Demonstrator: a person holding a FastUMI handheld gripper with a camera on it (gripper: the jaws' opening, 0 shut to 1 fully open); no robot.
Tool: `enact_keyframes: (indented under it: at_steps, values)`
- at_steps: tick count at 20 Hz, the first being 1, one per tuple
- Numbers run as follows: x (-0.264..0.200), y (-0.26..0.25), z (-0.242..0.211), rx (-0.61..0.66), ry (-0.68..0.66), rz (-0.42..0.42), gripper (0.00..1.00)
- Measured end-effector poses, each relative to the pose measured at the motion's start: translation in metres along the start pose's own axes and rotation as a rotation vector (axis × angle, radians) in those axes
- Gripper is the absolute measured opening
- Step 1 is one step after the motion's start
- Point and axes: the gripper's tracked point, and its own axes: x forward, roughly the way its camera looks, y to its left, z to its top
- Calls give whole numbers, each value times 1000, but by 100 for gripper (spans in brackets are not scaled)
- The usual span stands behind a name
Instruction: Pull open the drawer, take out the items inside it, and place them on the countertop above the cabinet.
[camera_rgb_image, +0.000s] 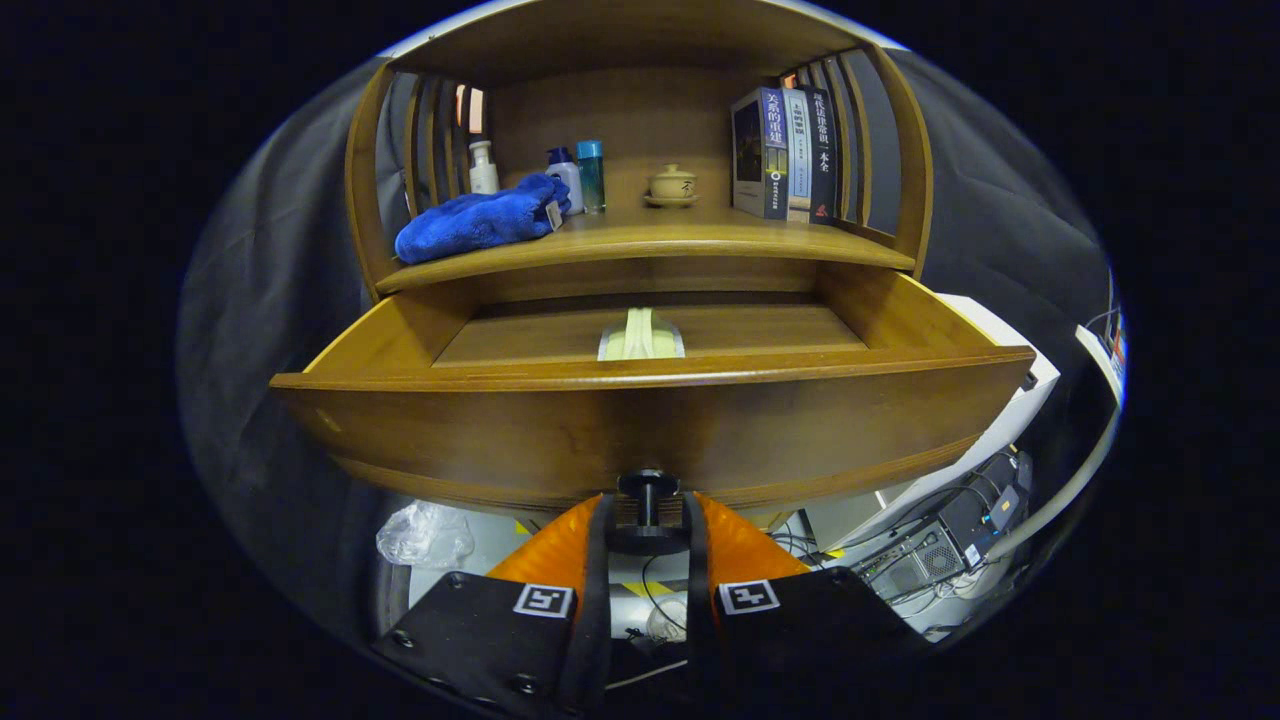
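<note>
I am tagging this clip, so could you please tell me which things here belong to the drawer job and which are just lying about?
Job:
drawer, pulled open
drawer knob, gripper shut on it
pale item inside the drawer
countertop

Lying about:
blue cloth
bottles
small lidded pot
books

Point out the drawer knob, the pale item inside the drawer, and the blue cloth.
drawer knob (647, 500), gripper view, its stem between the gripper's fingers
pale item (641, 335), gripper view, its middle
blue cloth (478, 222), gripper view, its middle

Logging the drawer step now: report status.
Gripper jaws shut on drawer knob. Drawer pulled open, pale green item lying inside. Countertop holds blue towel, bottles, books; free space mid-shelf.
</note>
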Motion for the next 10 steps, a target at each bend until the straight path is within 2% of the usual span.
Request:
enact_keyframes:
  at_steps: [10]
  values:
    - [-21,1,-20,15,59,-1,40]
